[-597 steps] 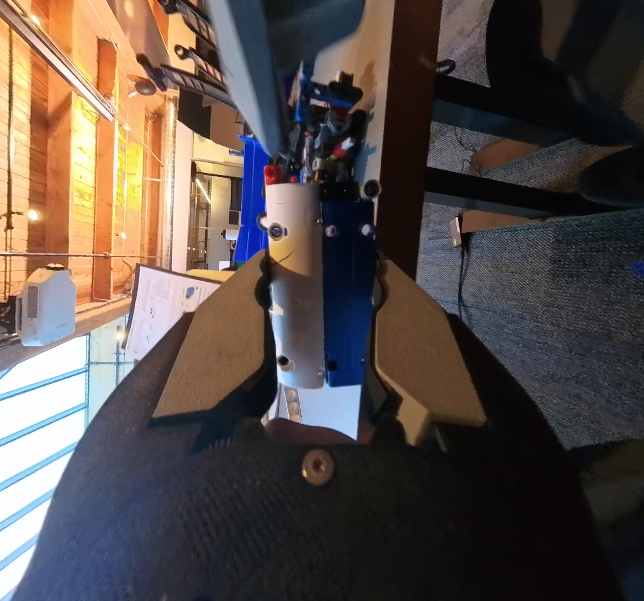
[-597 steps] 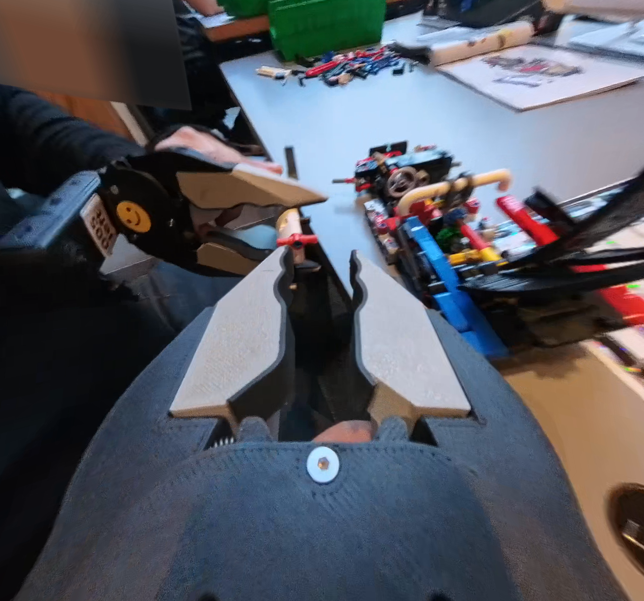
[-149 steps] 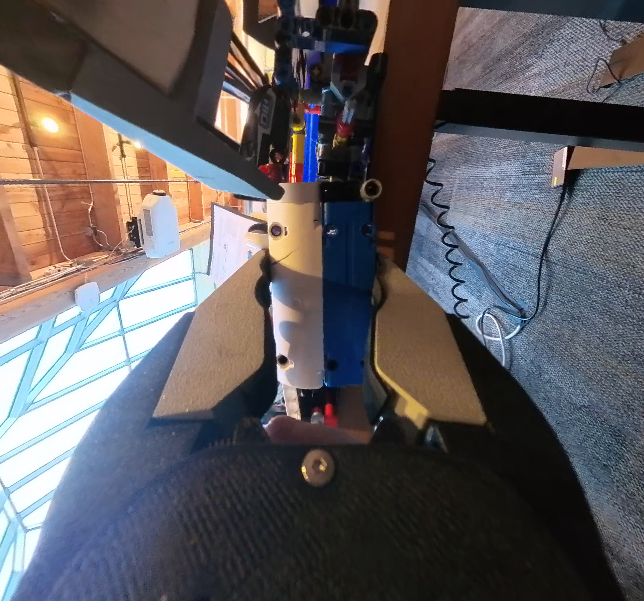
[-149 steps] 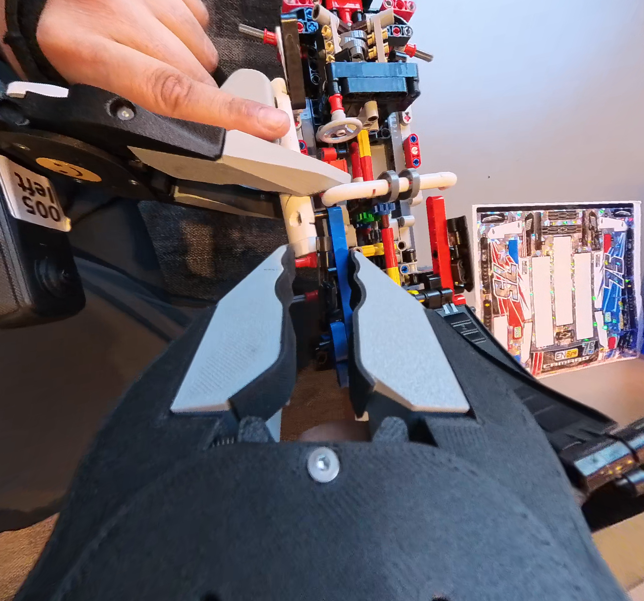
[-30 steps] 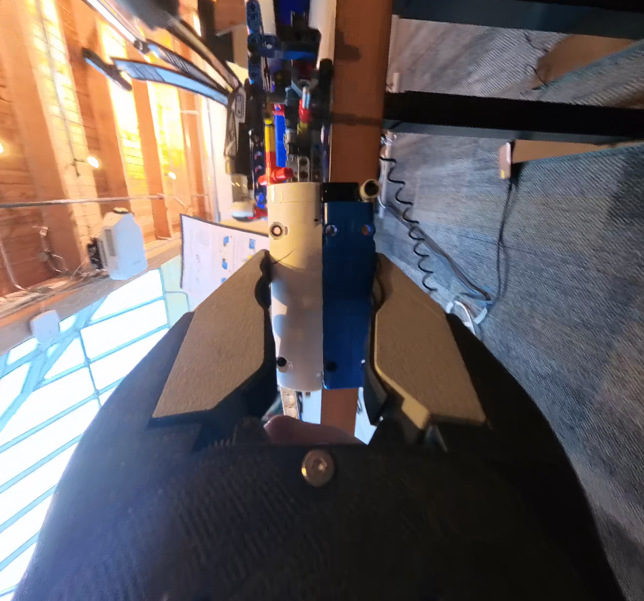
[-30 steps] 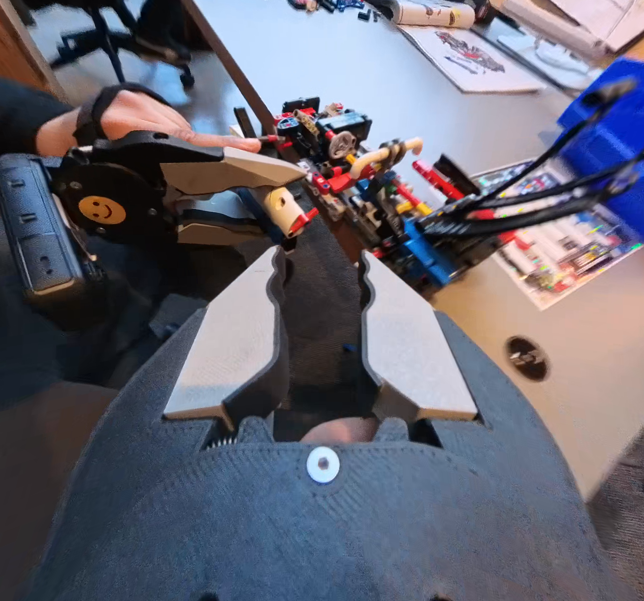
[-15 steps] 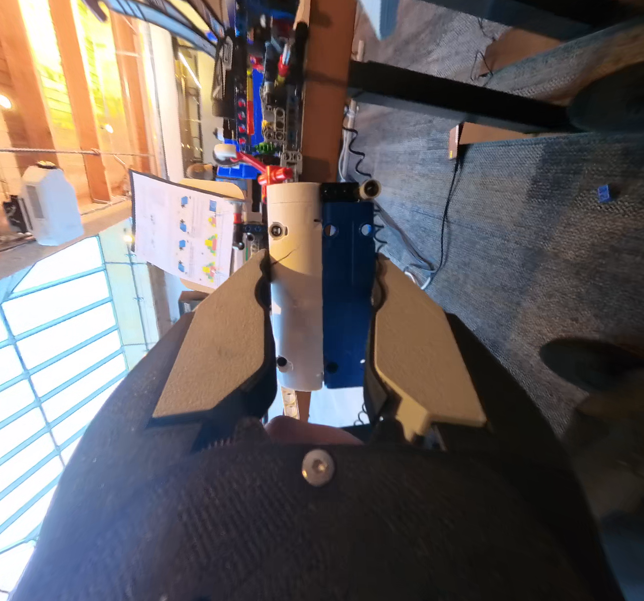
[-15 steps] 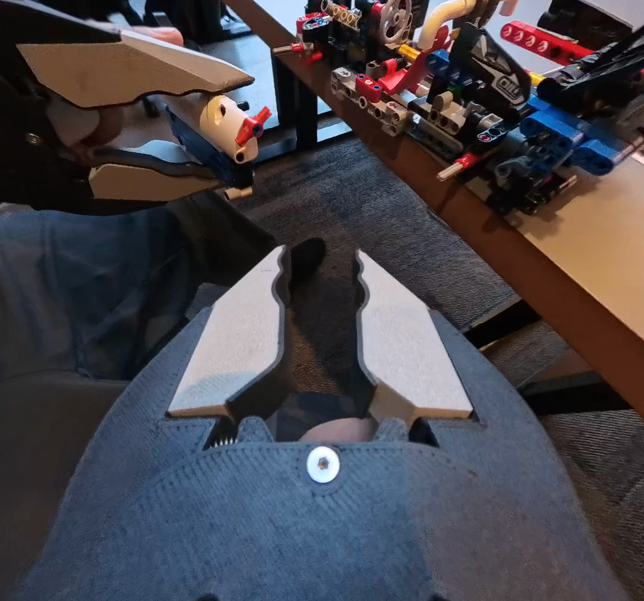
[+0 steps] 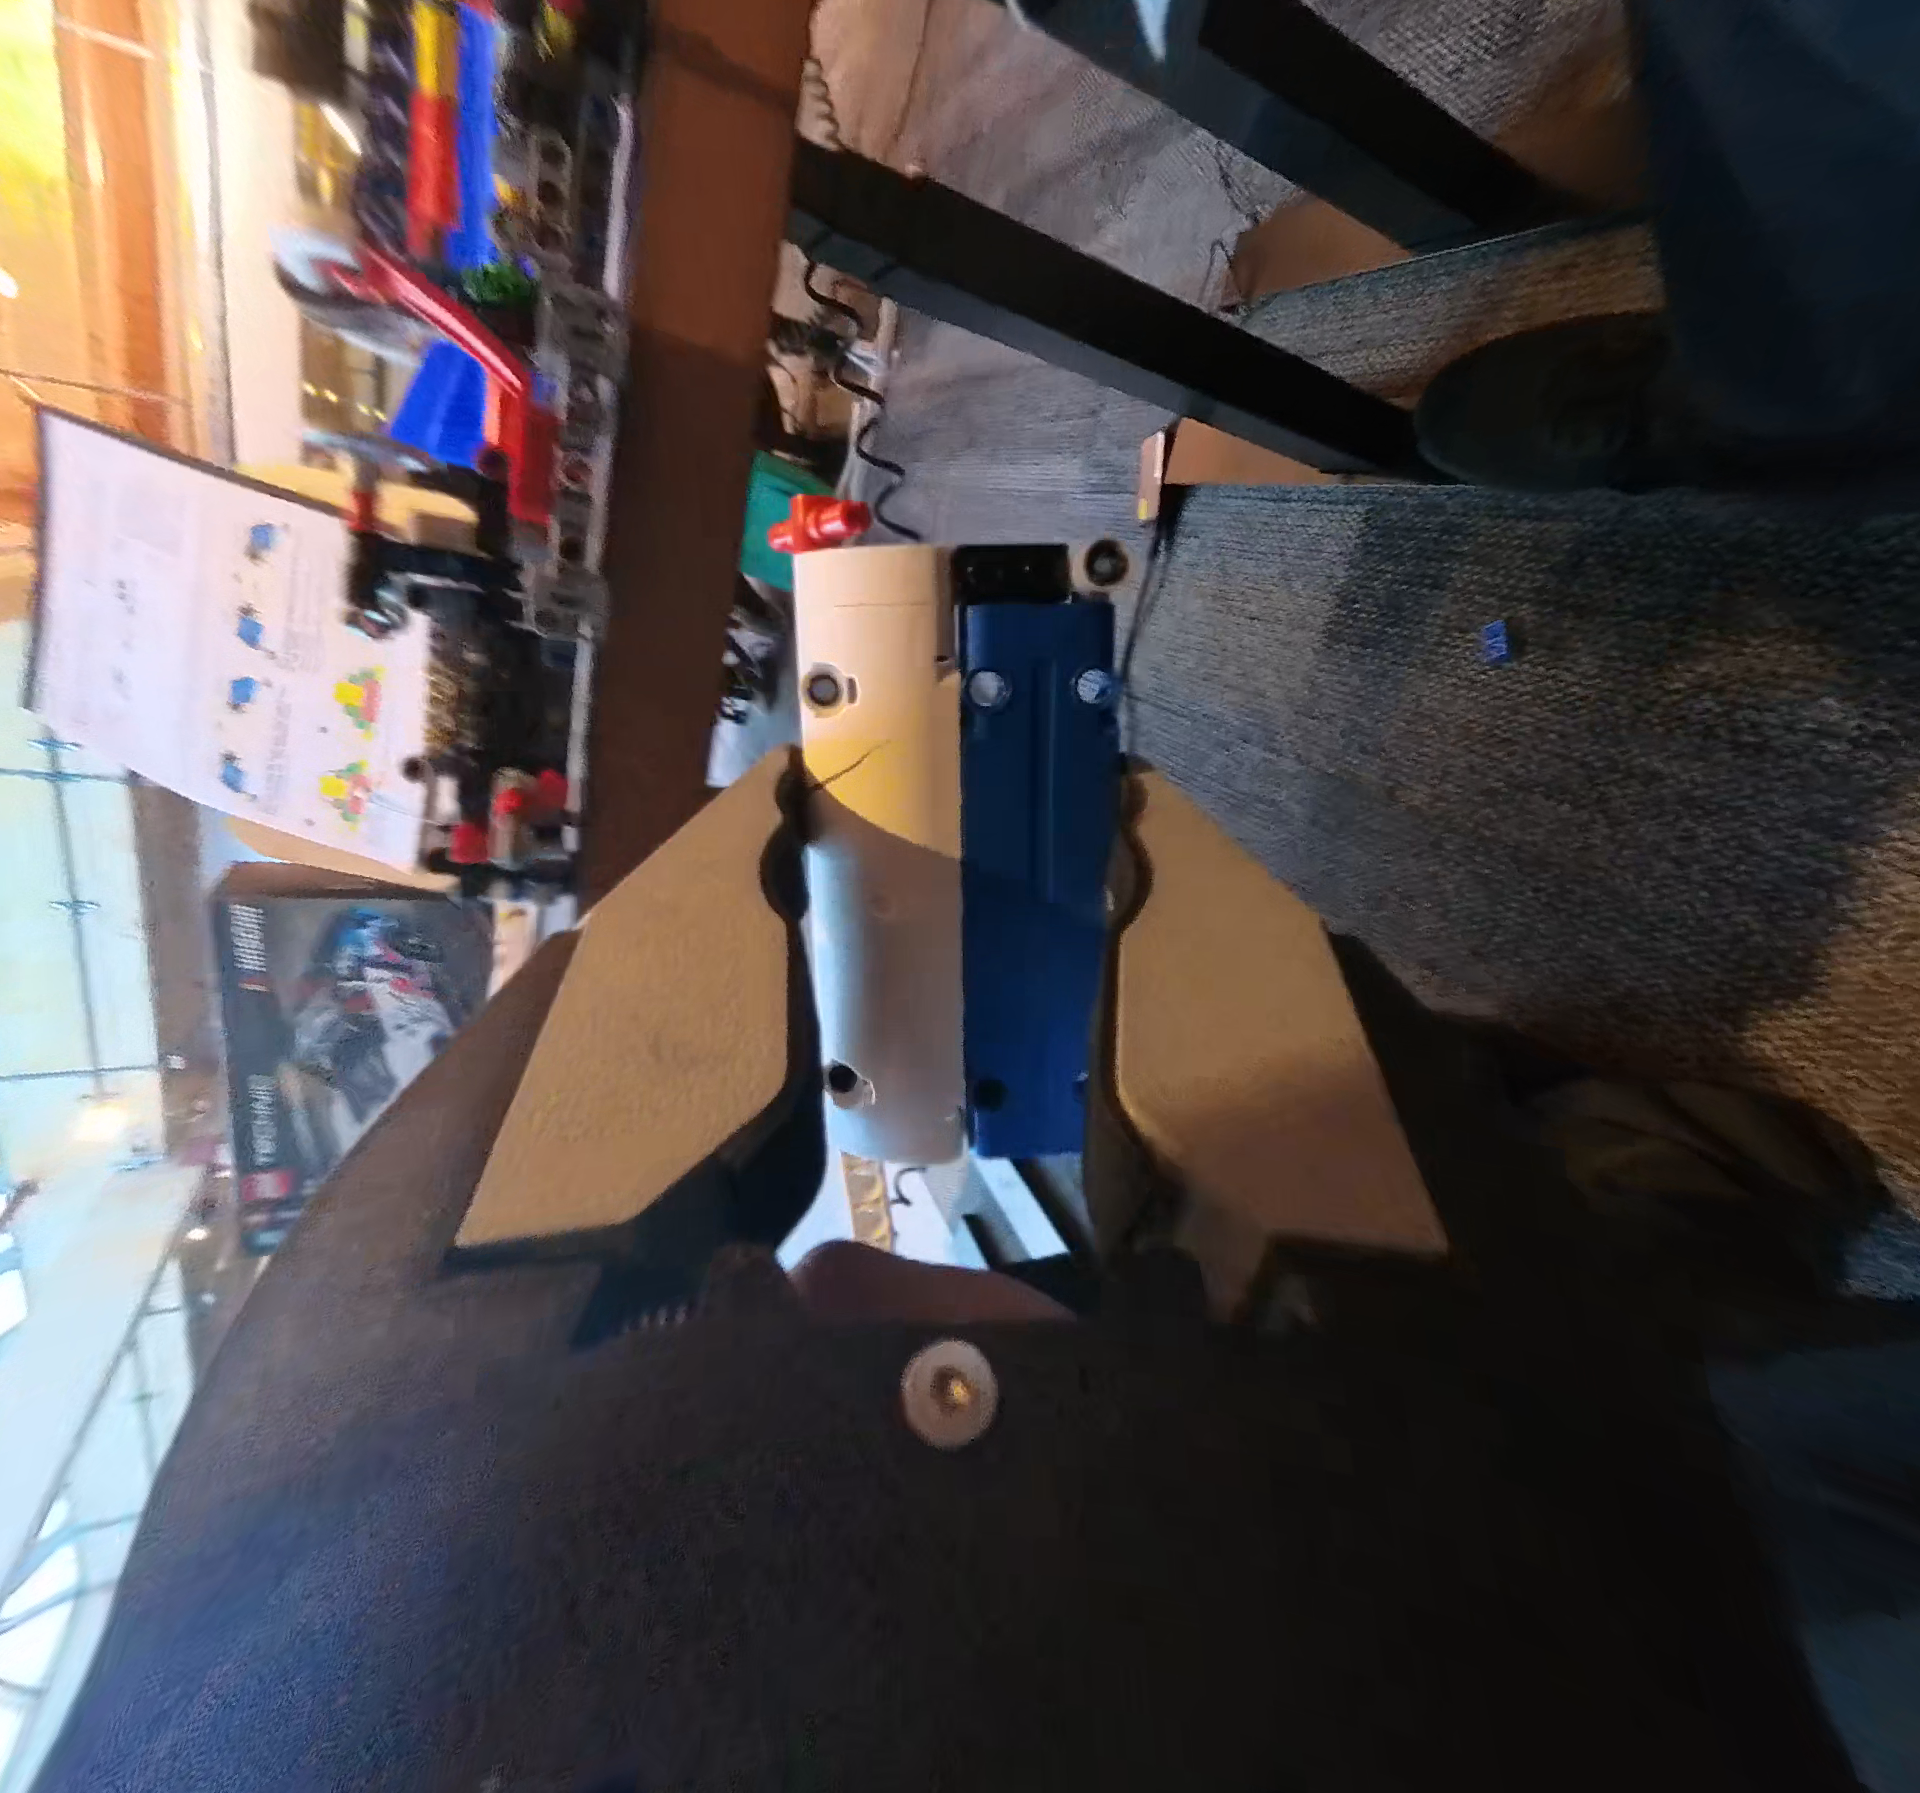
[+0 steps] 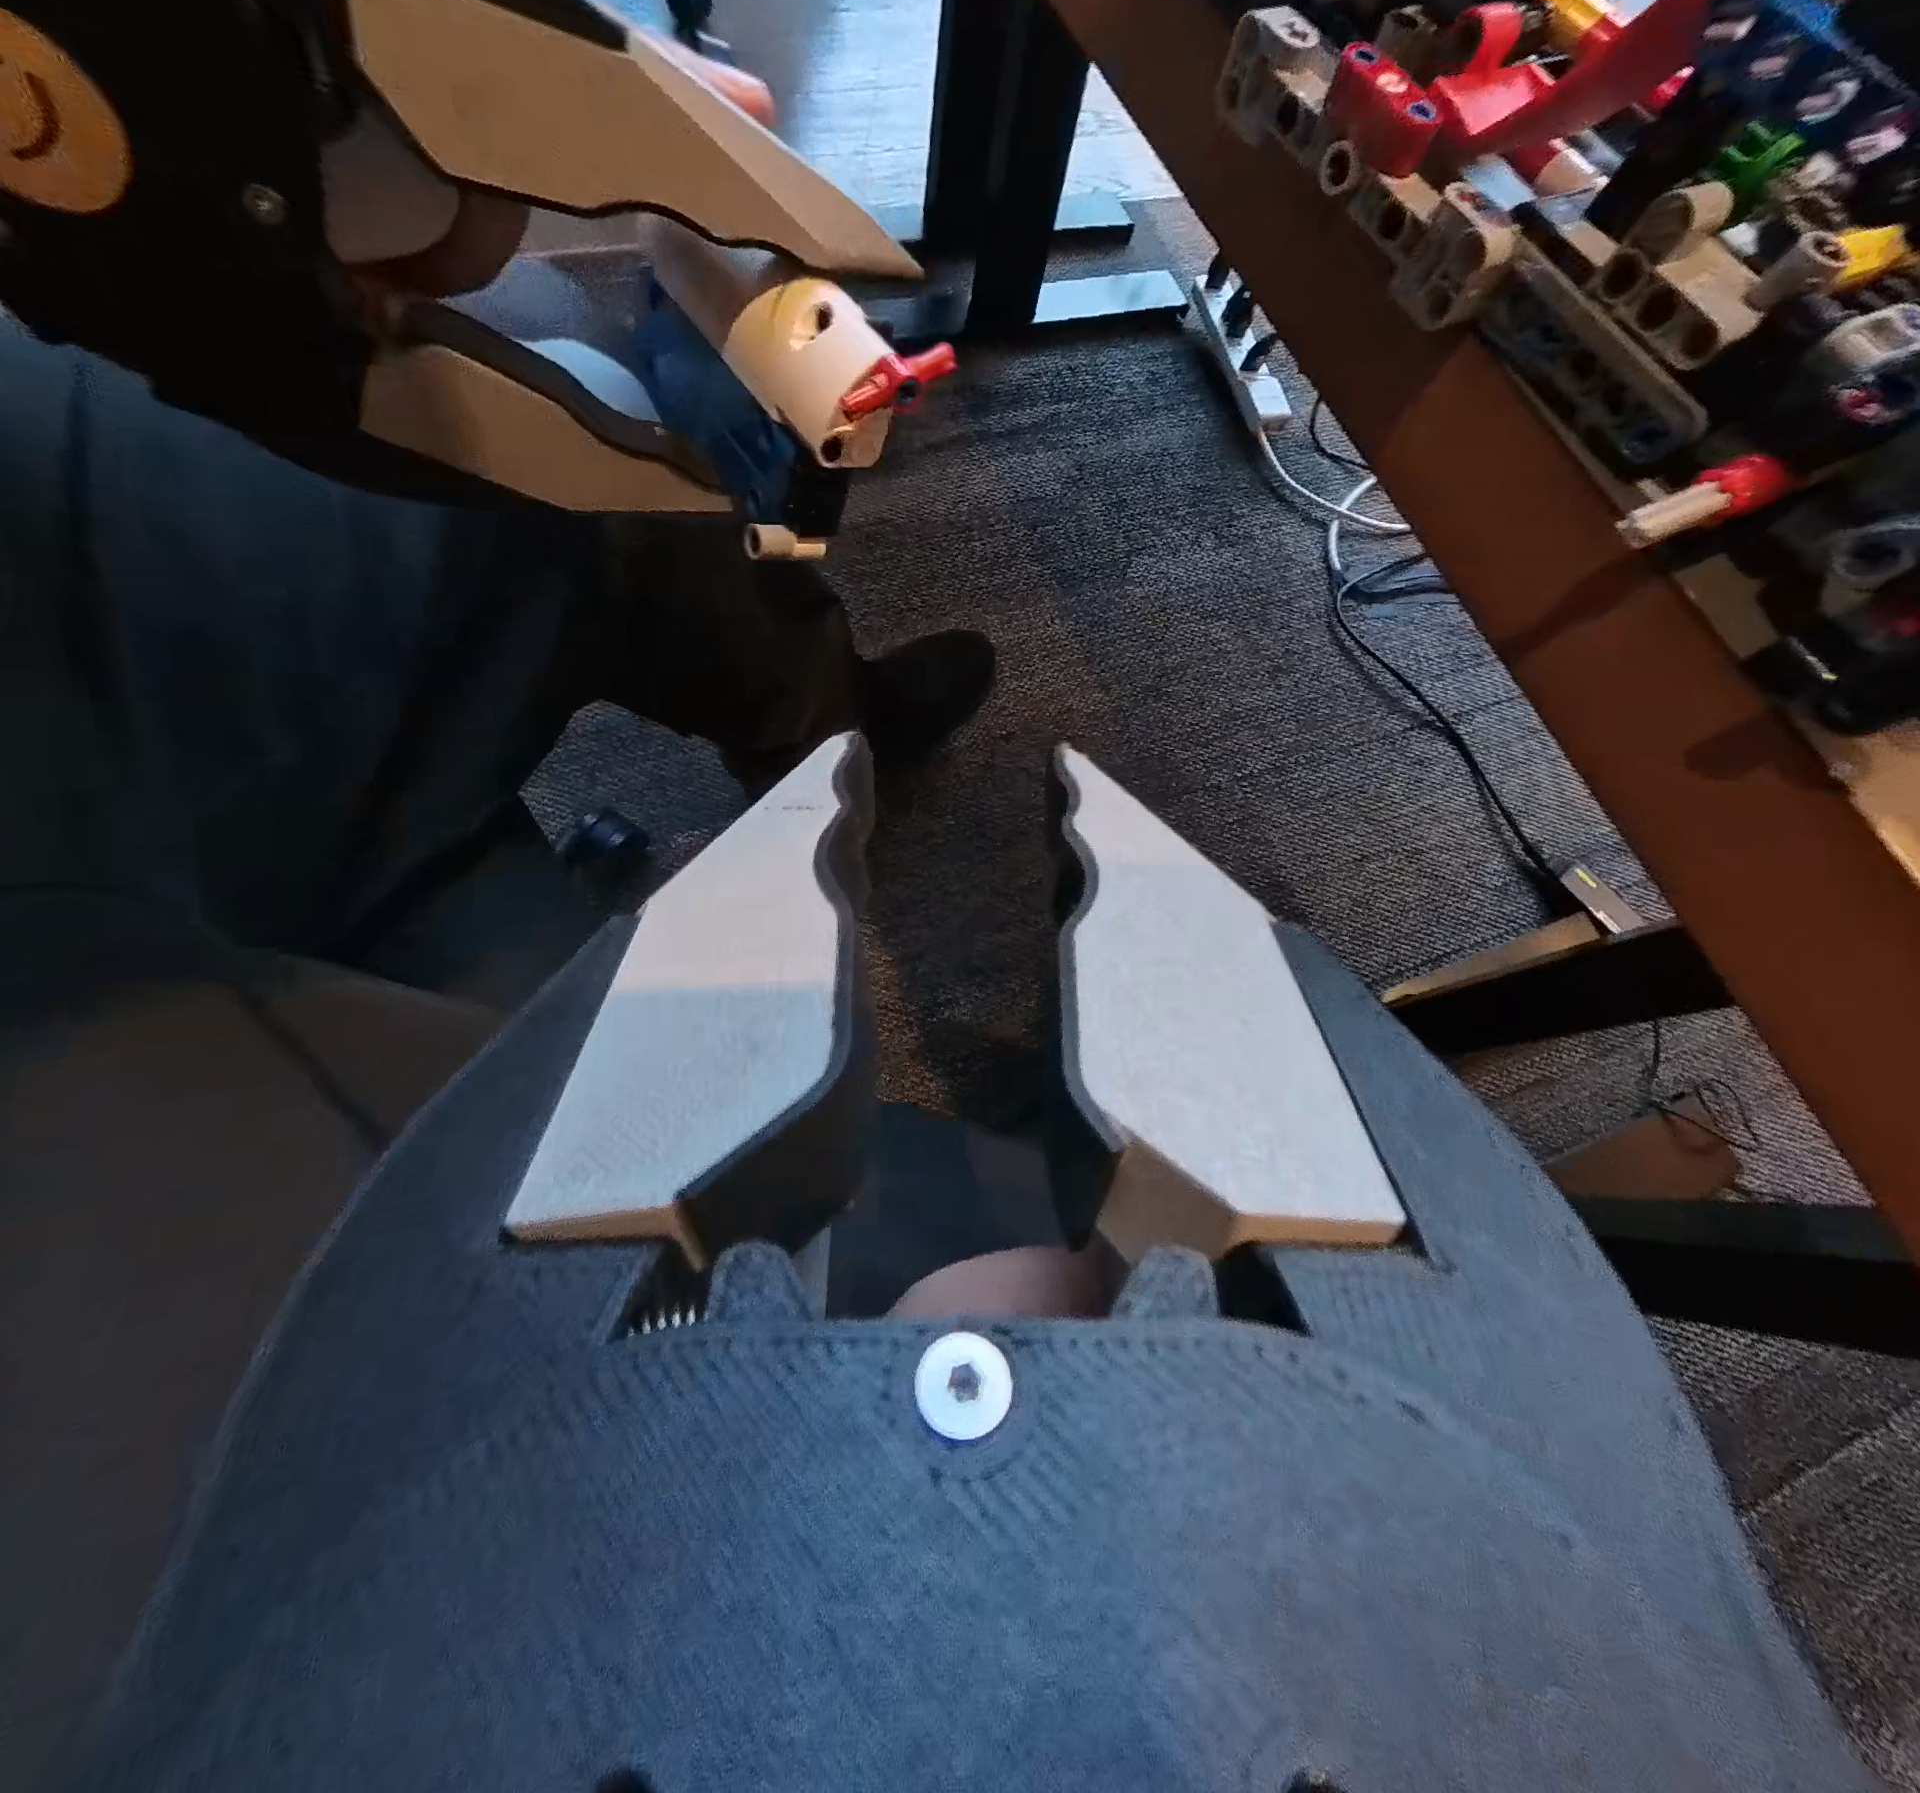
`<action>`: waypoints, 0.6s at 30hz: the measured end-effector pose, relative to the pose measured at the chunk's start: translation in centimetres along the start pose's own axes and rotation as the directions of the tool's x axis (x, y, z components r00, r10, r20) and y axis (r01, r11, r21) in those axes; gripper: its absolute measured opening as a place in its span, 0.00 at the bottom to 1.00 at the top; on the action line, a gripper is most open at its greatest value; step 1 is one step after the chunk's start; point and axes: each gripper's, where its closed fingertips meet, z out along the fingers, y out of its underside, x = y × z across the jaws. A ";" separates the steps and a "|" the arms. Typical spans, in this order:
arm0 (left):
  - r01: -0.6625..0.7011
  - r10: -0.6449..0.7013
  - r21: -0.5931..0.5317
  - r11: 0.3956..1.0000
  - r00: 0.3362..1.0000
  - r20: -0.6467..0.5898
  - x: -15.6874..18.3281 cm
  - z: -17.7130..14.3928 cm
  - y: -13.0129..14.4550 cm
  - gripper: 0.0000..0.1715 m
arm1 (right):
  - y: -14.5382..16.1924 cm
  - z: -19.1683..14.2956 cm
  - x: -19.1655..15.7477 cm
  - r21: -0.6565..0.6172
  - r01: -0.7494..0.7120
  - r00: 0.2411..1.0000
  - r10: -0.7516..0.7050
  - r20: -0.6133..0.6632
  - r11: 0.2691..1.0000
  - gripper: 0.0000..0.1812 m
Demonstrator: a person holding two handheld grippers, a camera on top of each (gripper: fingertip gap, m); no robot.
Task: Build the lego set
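My left gripper (image 9: pixel 956 772) is shut on a white and blue lego panel piece (image 9: pixel 883 912) with a red pin (image 9: pixel 816 525) at its front end. It holds the piece in the air beside the brown table edge (image 9: pixel 686 393). The same piece (image 10: pixel 800 361) and the left gripper (image 10: pixel 831 393) show at the upper left of the right wrist view. My right gripper (image 10: pixel 956 756) is open and empty, below table height, pointing down at the carpet. The part-built lego car (image 10: pixel 1558 237) lies along the table edge (image 10: pixel 1455 517); it also shows blurred in the left wrist view (image 9: pixel 457 185).
An instruction booklet (image 9: pixel 208 642) and the lego box (image 9: pixel 343 1005) stand behind the car. A small blue piece (image 9: pixel 1493 643) lies on the carpet. A power strip with cables (image 10: pixel 1247 372), black table legs (image 10: pixel 997 133), a shoe (image 10: pixel 925 683) and a small black part (image 10: pixel 603 834) are on the floor.
The right gripper has swung down from the table top to below the table edge, facing the carpet. The left gripper has drawn back from the car, still holding the panel piece.
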 end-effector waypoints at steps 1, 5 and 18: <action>0.012 -0.013 -0.013 1.000 1.000 -0.018 0.4 0.3 0.6 0.32 | 0.1 0.3 0.0 -0.002 0.000 1.000 0.000 0.013 1.000 0.17; 0.051 -0.053 -0.024 0.998 0.996 -0.072 1.1 1.3 2.1 0.31 | 0.4 1.6 0.4 -0.009 -0.011 0.999 0.012 0.052 1.000 0.17; -0.004 0.008 0.100 0.995 0.999 -0.040 -3.0 3.6 0.1 0.32 | -4.2 3.9 1.7 0.083 0.231 0.966 -0.239 0.102 0.969 0.18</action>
